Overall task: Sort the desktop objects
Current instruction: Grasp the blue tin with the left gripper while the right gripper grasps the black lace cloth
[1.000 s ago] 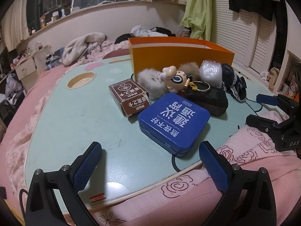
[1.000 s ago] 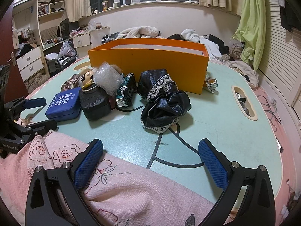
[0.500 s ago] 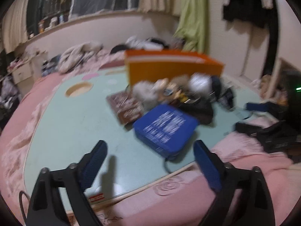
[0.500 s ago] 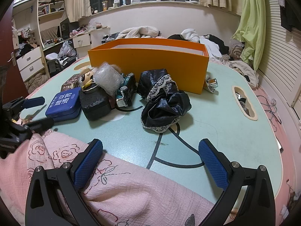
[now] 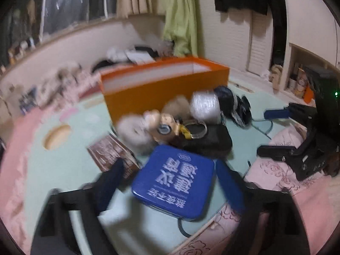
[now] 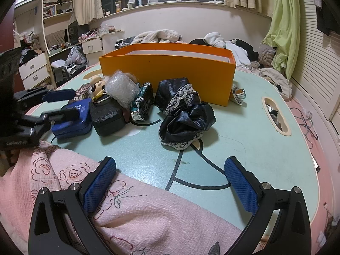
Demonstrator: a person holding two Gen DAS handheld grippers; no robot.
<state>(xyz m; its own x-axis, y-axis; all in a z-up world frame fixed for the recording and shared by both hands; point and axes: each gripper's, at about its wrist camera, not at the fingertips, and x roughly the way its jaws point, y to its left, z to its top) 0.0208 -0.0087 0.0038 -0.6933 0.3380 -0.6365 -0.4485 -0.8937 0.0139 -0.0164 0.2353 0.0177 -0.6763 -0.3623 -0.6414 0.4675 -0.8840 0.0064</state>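
Observation:
A blue tin [image 5: 174,178] lies on the pale green table [image 5: 70,148], also in the right wrist view [image 6: 72,119]. My left gripper [image 5: 170,176] is open, its fingers on either side of the tin; it also shows in the right wrist view [image 6: 61,104]. Behind the tin lie a brown card box [image 5: 110,155], a doll keychain with fur [image 5: 153,125], a black pouch [image 5: 208,140], a bubble-wrap ball [image 6: 121,89], a toy car [image 6: 142,102] and black lace cloth [image 6: 184,114]. An orange box [image 6: 170,72] stands behind them. My right gripper [image 6: 170,182] is open and empty over the pink cover.
A pink flowered cover [image 6: 116,212] hangs over the table's near edge. The table has oval cut-outs at the right [image 6: 276,116] and left [image 5: 57,136]. A shiny metal piece [image 6: 239,94] lies by the orange box's right corner. Clothes and furniture stand beyond the table.
My left gripper has moved forward and down, so its fingers now straddle the blue tin. The right gripper has not moved.

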